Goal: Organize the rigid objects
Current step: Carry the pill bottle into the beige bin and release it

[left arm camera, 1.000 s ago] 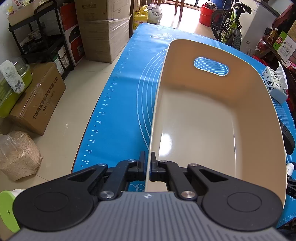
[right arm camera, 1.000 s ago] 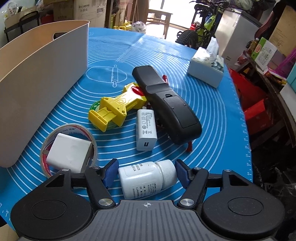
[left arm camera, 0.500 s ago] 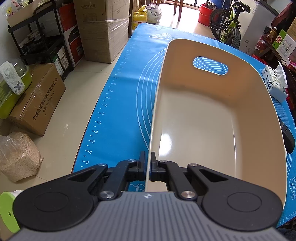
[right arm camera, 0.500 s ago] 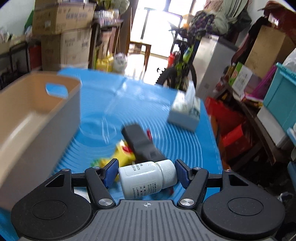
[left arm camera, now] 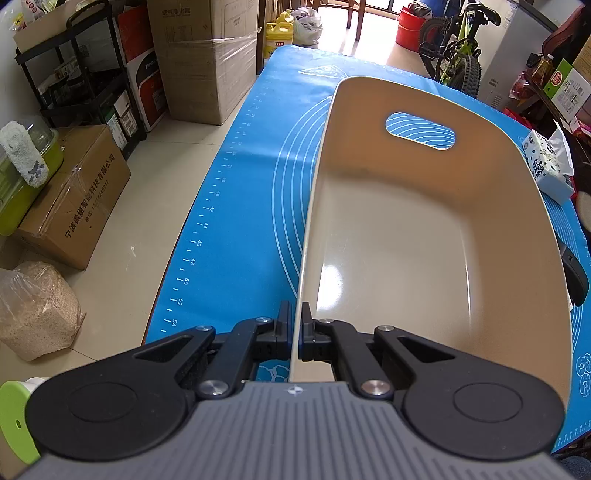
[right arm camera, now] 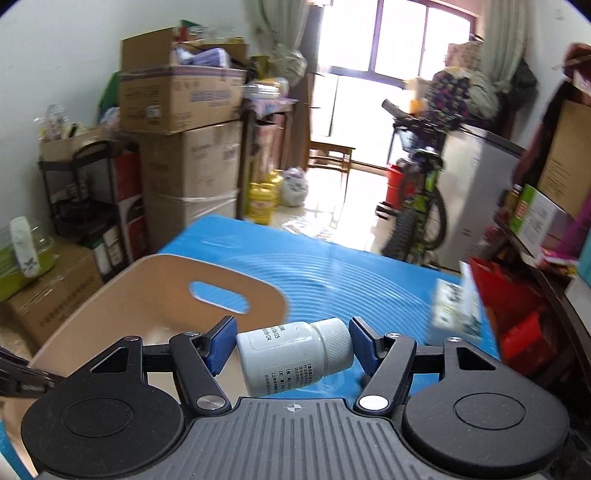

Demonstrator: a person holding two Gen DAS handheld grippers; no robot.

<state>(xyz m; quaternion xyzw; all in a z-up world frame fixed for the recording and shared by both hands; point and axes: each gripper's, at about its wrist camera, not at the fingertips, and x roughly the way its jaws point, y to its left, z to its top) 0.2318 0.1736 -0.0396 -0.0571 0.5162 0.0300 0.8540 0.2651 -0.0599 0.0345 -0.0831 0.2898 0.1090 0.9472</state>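
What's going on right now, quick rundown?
Left hand-held gripper clamped on bin rim. Right hand-held gripper holds white bottle sideways, near bin. Bin empty, nothing blocking.

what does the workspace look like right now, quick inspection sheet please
surface: table under a blue mat printed with rings and a ruler scale
job's things: beige bin, nothing inside; white pill bottle lying sideways, lifted near the bin
clutter: tissue pack and a black object beyond the bin's far side
grippers: left gripper jaws shut on the bin's wall; right gripper jaws shut on the bottle, base and cap
cables: nothing seen
surroundings: cardboard boxes, black shelf rack, bicycle, yellow jug, bag of grain on the floor
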